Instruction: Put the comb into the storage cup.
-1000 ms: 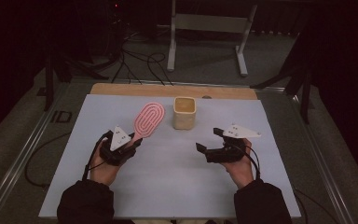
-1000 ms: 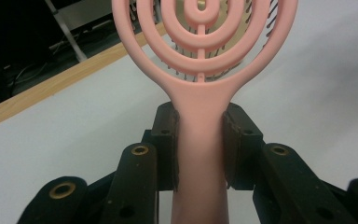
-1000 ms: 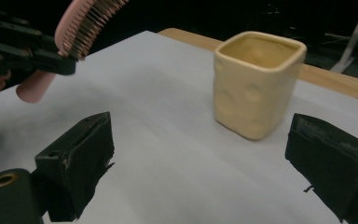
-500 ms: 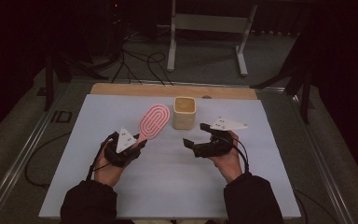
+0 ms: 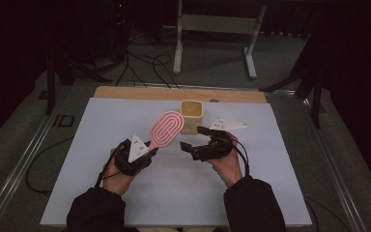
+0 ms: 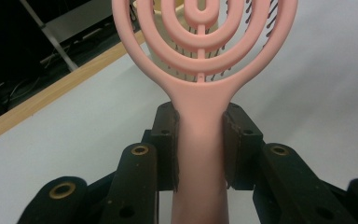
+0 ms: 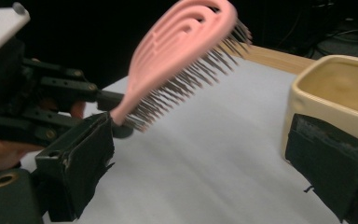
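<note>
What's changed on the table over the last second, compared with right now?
The right gripper, jaws open and empty, moved leftward toward the pink hairbrush and the cream cup. Nothing was picked up or released. The left gripper stayed clamped on the brush handle, the brush raised at much the same angle, and the cup stayed where it was.

Matt pink plastic hairbrush point(image 6: 200, 112) — smooth

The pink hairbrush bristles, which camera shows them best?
The right gripper view: the pink hairbrush is side-on, its dark bristles pointing down toward the table. The left gripper view shows its ringed back with bristles glimpsed through gaps; the high view shows the back alone.
</note>
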Action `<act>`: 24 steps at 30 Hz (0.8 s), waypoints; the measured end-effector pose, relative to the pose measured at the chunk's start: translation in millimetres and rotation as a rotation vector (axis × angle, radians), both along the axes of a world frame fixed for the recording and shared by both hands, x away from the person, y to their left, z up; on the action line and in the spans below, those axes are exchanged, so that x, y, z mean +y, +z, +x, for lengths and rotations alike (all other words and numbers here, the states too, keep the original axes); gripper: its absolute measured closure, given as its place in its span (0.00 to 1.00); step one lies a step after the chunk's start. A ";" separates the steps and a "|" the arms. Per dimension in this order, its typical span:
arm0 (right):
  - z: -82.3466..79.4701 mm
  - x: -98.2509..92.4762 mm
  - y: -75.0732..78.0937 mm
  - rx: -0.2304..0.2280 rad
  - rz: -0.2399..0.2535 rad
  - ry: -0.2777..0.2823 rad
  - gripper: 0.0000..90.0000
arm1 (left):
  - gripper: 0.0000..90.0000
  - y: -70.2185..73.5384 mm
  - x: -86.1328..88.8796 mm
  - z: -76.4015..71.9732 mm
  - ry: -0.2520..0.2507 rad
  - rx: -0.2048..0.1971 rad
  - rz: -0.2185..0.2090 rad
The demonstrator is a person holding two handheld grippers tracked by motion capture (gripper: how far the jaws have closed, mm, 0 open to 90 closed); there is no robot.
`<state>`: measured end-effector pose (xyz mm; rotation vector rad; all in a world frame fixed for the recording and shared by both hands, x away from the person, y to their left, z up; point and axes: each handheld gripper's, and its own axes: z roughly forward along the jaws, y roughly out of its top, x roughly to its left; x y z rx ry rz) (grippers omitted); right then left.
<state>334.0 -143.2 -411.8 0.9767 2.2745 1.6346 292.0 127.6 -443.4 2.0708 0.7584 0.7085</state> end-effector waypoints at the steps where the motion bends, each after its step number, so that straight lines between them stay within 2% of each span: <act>1: 0.1 1.9 0.5 -0.003 0.001 0.005 0.09 | 0.78 -0.2 -0.6 -0.2 0.000 -0.001 0.000; 15: 1.0 25.7 2.2 0.040 0.023 0.055 0.11 | 0.78 4.0 -9.8 -7.5 -0.037 -0.029 -0.012; 20: 1.7 32.1 2.6 0.057 0.032 0.066 0.18 | 0.78 4.7 -13.2 -9.9 -0.052 -0.042 -0.016; 24: 0.6 34.6 3.3 0.057 0.038 0.065 0.34 | 0.78 4.1 -14.6 -11.5 -0.067 -0.055 -0.023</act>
